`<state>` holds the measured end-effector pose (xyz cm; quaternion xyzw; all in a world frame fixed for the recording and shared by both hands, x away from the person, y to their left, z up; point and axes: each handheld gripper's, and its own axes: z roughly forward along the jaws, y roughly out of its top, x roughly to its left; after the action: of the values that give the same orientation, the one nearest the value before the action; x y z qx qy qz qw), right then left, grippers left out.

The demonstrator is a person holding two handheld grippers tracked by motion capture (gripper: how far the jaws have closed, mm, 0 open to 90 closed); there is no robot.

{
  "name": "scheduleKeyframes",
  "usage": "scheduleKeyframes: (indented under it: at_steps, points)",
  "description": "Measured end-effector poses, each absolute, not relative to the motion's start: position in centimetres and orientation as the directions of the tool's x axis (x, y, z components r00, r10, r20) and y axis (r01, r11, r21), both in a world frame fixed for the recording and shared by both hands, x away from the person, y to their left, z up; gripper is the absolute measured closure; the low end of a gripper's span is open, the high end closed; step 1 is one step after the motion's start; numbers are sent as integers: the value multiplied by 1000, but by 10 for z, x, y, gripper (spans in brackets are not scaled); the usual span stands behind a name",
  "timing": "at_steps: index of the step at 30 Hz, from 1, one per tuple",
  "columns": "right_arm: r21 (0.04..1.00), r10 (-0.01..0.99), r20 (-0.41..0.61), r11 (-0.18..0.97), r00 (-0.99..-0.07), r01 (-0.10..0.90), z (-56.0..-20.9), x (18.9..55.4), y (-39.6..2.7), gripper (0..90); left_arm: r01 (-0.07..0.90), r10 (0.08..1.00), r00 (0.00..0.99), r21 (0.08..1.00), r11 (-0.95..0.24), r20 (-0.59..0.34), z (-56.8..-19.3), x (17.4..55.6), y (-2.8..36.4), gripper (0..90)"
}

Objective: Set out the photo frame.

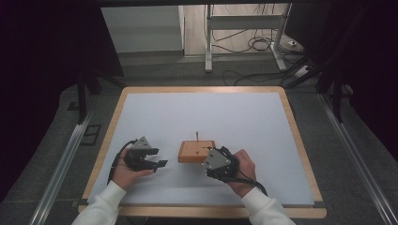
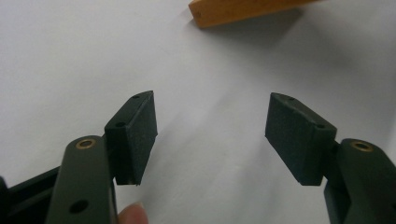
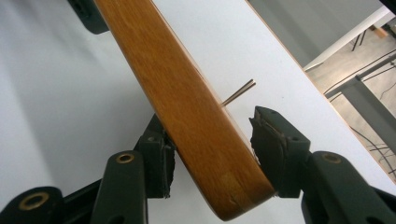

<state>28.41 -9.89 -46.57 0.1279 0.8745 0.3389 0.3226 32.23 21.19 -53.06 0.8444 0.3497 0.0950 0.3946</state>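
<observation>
Your right gripper point(image 1: 210, 158) grasps the wooden block point(image 1: 196, 151) by its near right corner, one jaw under it and one on top, both pressed against the wood. The block lies flat near the middle of the white table point(image 1: 244, 122), long axis running left to right, with a thin peg point(image 1: 197, 136) standing upright on its far side. Your left gripper point(image 1: 157, 157) sits just left of the block, apart from it, jaws spread wide with nothing between them.
</observation>
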Motion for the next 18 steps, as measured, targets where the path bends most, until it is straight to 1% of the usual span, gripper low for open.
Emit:
scheduleKeyframes:
  at_steps: [11,18]
  points:
    - [689,444,-416,723,-793,43,-444,311,-97,532,512,660,743,726,-459,-107,-532,321,209,332]
    - [678,430,-397,733,-811,56,-435,323,-94,555,515,658,745,721,-464,-108,-534,322,210,330]
